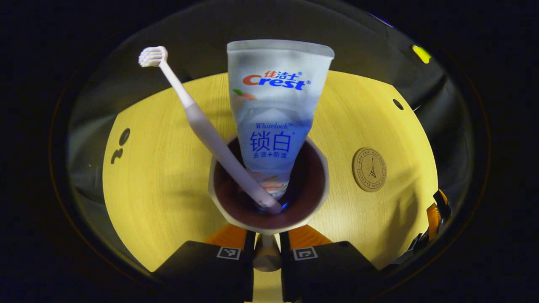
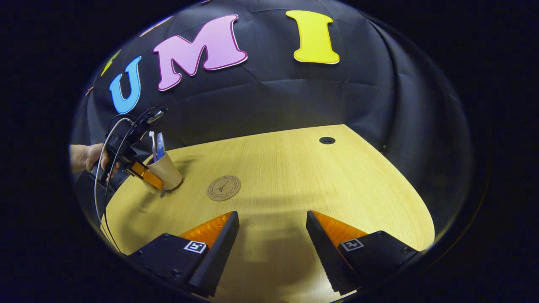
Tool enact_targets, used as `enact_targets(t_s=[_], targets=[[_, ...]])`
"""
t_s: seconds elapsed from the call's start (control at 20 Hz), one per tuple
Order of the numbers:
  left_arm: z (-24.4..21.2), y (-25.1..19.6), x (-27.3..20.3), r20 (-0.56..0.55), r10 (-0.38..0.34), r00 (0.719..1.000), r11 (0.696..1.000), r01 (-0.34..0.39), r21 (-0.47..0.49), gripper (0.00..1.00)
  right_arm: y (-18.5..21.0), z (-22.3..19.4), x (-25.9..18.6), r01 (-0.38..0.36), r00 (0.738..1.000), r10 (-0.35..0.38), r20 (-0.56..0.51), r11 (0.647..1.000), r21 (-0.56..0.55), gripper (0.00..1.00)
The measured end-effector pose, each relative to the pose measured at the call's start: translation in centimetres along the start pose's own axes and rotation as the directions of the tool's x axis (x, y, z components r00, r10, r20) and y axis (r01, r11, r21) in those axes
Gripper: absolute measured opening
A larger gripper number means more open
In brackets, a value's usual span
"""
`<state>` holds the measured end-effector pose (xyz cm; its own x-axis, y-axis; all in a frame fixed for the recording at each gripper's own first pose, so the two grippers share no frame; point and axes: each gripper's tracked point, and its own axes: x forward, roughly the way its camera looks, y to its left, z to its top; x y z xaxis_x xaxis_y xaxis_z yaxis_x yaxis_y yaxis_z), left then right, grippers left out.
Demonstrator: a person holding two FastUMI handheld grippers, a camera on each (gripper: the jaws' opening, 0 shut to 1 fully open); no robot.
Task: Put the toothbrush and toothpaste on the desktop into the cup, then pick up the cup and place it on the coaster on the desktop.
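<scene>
Left gripper [image 1: 267, 252] fingers clench the cup [image 1: 269, 189] wall, hiding its base; right gripper [image 2: 273, 248] fingers spread wide.

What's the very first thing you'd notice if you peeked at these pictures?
The big toothpaste tube standing in the cup, right in the middle of the left gripper view, with the toothbrush leaning beside it. The left gripper pinches the cup's near wall. To the cup's right on the yellow desk lies the round coaster, and the right gripper hovers open over the desk.
</scene>
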<state>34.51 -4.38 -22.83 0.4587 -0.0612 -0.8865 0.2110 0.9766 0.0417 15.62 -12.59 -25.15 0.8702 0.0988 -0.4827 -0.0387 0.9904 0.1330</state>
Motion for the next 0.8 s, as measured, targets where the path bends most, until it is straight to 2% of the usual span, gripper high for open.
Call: enact_targets(t_s=[0.1, 0.15, 0.2, 0.35, 0.4, 0.45, 0.75, 0.8], targets=[[0.3, -0.8, -0.8, 0.0, 0.004, 1.0, 0.999, -0.004, 0.038, 0.3, -0.4, 0.3, -0.3, 0.012, 1.0, -0.012, 0.004, 1.0, 0.007, 0.98], [0.4, -1.2, -1.2, 0.007, 0.004, 1.0, 0.998, -0.005, 0.055, 0.35, -0.5, 0.4, -0.5, 0.015, 1.0, -0.015, 0.005, 1.0, 0.009, 0.98], [0.7, -1.9, -1.5, 0.015, 0.0, 1.0, 0.998, -0.001, 0.069, 0.3, -0.5, 0.7, -0.7, 0.018, 1.0, -0.018, 0.008, 1.0, 0.009, 0.98], [1.6, -4.9, -2.3, 0.034, -0.033, 0.999, 0.993, 0.029, 0.112, 0.3, -0.8, 1.7, -1.6, 0.028, 0.999, -0.027, 0.034, 1.0, -0.01, 0.98], [1.8, -5.9, -2.3, 0.04, -0.043, 0.998, 0.991, 0.037, 0.132, 0.35, -1.1, 2.0, -2.0, 0.035, 0.998, -0.034, 0.045, 0.999, -0.015, 0.98], [2.0, -7.3, -2.3, 0.043, -0.054, 0.998, 0.987, 0.046, 0.154, 0.3, -1.2, 2.1, -2.3, 0.039, 0.998, -0.039, 0.048, 0.999, -0.014, 0.98], [2.7, -14.0, 0.3, 0.035, -0.113, 0.993, 0.971, 0.103, 0.215, 0.3, -1.5, 2.6, -4.4, 0.048, 0.996, -0.048, 0.071, 0.999, 0.0, 0.98], [2.7, -14.9, 0.3, 0.031, -0.121, 0.992, 0.968, 0.11, 0.227, 0.35, -1.5, 2.5, -4.8, 0.047, 0.996, -0.047, 0.071, 0.999, -0.001, 0.98]])
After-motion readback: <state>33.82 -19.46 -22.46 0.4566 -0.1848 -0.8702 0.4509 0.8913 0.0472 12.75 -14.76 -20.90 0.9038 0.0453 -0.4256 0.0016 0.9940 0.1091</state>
